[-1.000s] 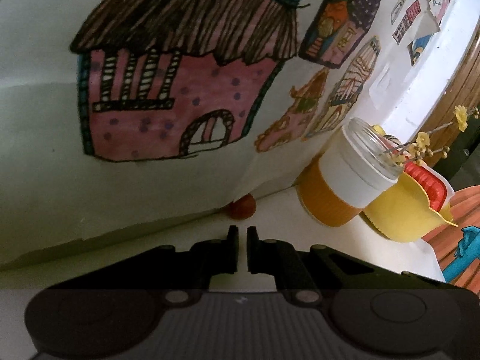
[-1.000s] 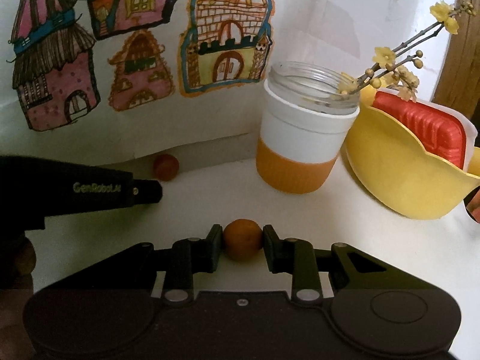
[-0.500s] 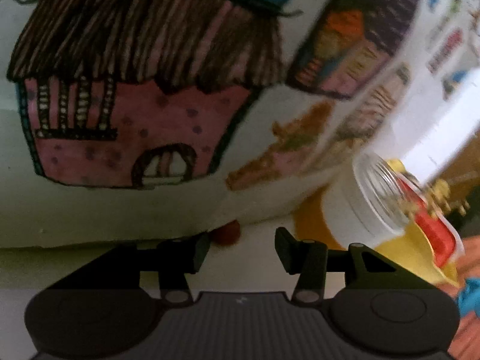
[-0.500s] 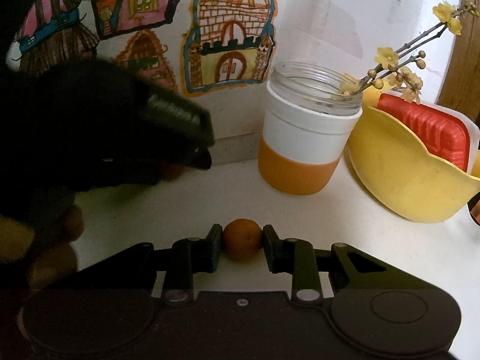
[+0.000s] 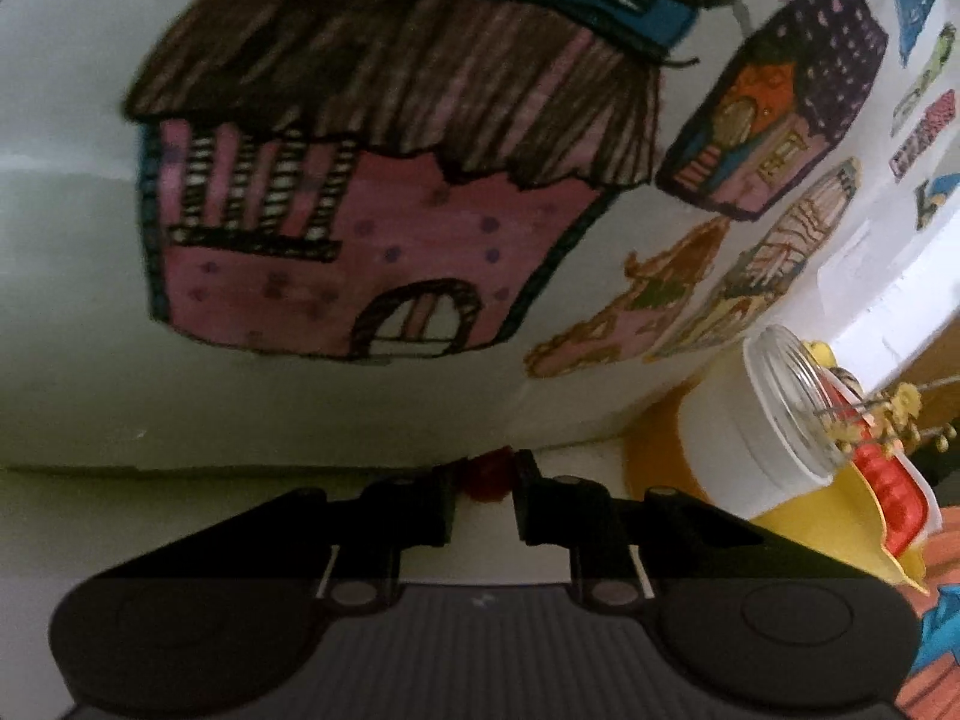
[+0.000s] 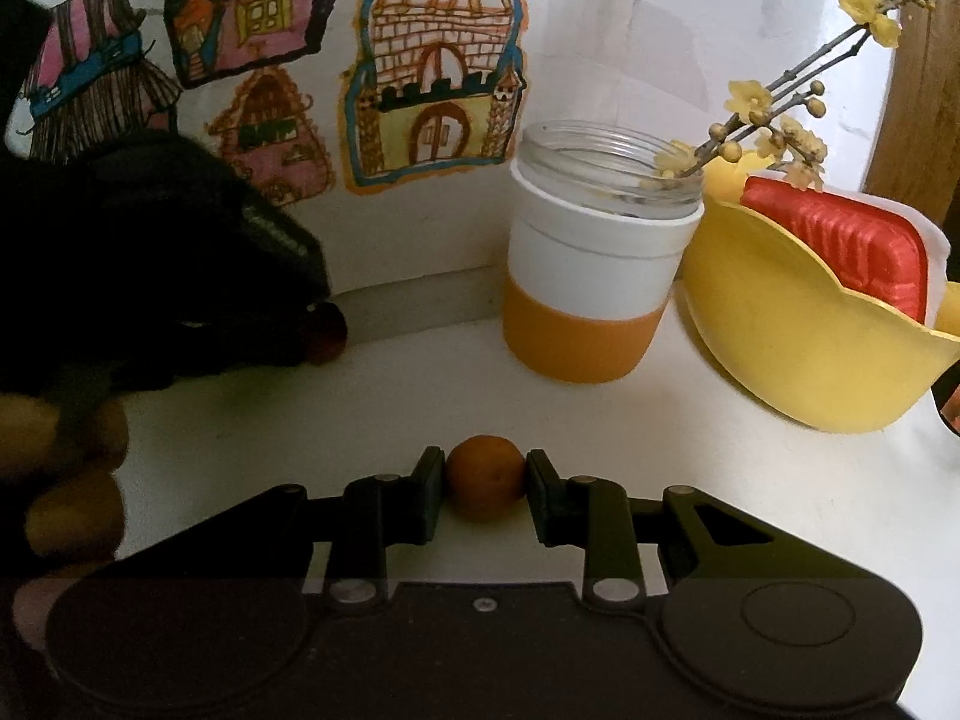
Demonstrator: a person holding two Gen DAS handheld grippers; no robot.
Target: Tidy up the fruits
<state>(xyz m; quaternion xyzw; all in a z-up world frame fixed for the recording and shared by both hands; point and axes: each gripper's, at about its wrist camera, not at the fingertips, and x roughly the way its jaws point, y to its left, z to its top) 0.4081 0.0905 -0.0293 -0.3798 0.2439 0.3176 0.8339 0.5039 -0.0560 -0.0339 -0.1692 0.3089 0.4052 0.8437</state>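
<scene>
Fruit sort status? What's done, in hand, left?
Done: no fruit visible in the yellow bowl, which holds a red tray. In hand: right claw shut on the orange fruit; left claw brackets the red fruit by the wall. Left: placing both.

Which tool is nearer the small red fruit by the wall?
Left. The left tool has its fingers on either side of the small red fruit; the right tool sits well back, shut on a small round orange fruit.

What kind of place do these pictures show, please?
Probably a home, perhaps a child's corner: hand-drawn paper houses on the white wall, a white and orange glass jar with a yellow-flowered twig, and a yellow plastic bowl.
</scene>
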